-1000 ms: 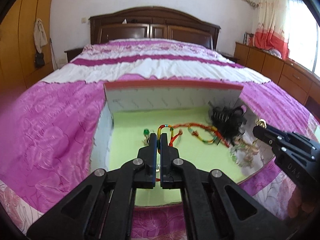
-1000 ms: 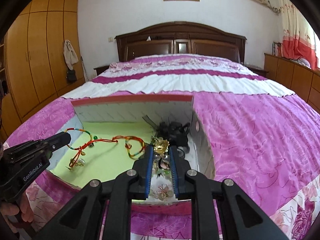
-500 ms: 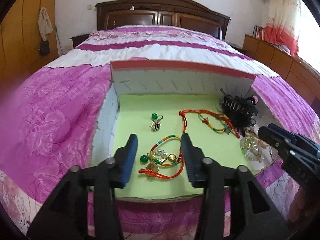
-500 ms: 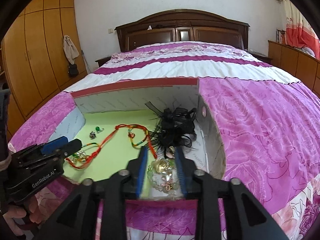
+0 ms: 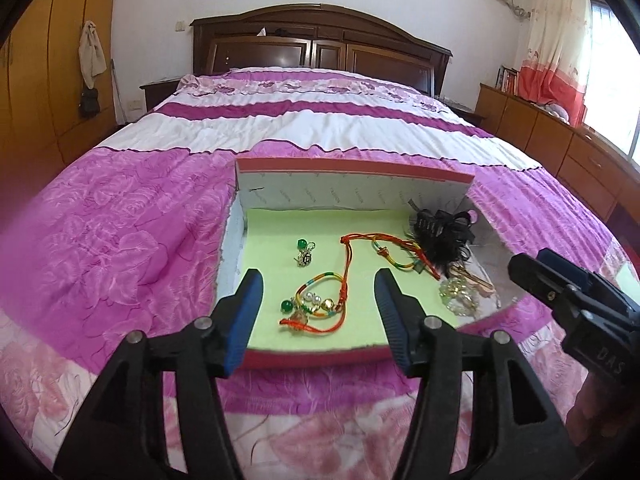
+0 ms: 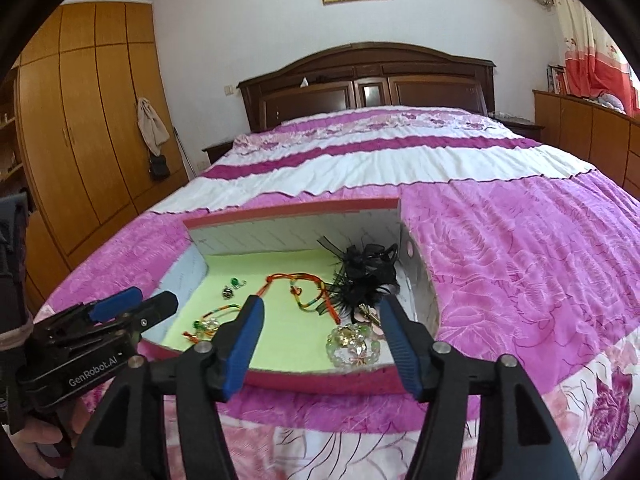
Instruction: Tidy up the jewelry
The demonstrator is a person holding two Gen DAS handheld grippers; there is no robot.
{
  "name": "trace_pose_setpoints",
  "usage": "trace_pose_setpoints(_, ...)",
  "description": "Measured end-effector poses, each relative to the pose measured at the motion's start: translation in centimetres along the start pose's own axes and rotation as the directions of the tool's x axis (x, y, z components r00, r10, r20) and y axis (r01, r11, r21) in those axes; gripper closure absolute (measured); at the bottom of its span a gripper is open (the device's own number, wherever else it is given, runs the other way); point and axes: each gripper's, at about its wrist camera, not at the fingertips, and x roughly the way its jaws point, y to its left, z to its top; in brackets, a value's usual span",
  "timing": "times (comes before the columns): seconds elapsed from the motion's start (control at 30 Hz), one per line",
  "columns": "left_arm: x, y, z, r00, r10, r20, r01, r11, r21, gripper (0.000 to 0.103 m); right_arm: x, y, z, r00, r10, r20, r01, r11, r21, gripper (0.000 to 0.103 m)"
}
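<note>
Tools both stand with jaws spread and nothing held. Left tool [image 5: 316,292]: jaws have just been opening; blue pads wide apart, in front of the near rim of the box [image 5: 352,174], and the beaded cord bracelet [image 5: 316,306] shows in the gap between them, lying loose on the box's green liner, touched by neither pad. Right tool [image 6: 320,316]: jaws have likewise just been opening; the clear bead bracelet [image 6: 354,346] with a gold charm lies between its pads on the liner at the box's near right corner, free of both pads. Box is a shallow red-edged carton with white inner walls, sitting on the bed [image 5: 120,220], which has a magenta and white spread. Inside the box, relative to its walls: a small green-bead earring [image 5: 304,252] left of centre, apart from the rest; a long red and multicolour cord [image 5: 376,250] running from the centre toward the right wall; a black feathered hair clip [image 5: 444,236] in the far right corner, partly over the cord's end. Beyond the box's far wall, the dark wooden headboard [image 6: 368,80]; left of the box, the wardrobe [image 6: 80,120]. A hand [image 6: 44,440] grips the left tool's handle, seen at the lower left of the right wrist view.
</note>
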Motion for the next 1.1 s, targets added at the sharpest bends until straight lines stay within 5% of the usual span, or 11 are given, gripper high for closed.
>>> trace_pose_setpoints(0.23, -2.5, -0.3, -1.1, 1.0, -0.001, 0.001, 0.001, 1.0, 0.003, 0.048, -3.1, 0.4, -1.0, 1.0, 0.008, 0.019, -0.008, 1.0, 0.015, 0.022)
trace_pose_setpoints(1.1, -5.0, -2.2, -5.7, 0.999, 0.047, 0.011, -0.048, 0.997, 0.053, 0.043, -7.6, 0.9, -6.8, 0.998, -0.045, 0.047, 0.045, 0.999, 0.001, 0.012)
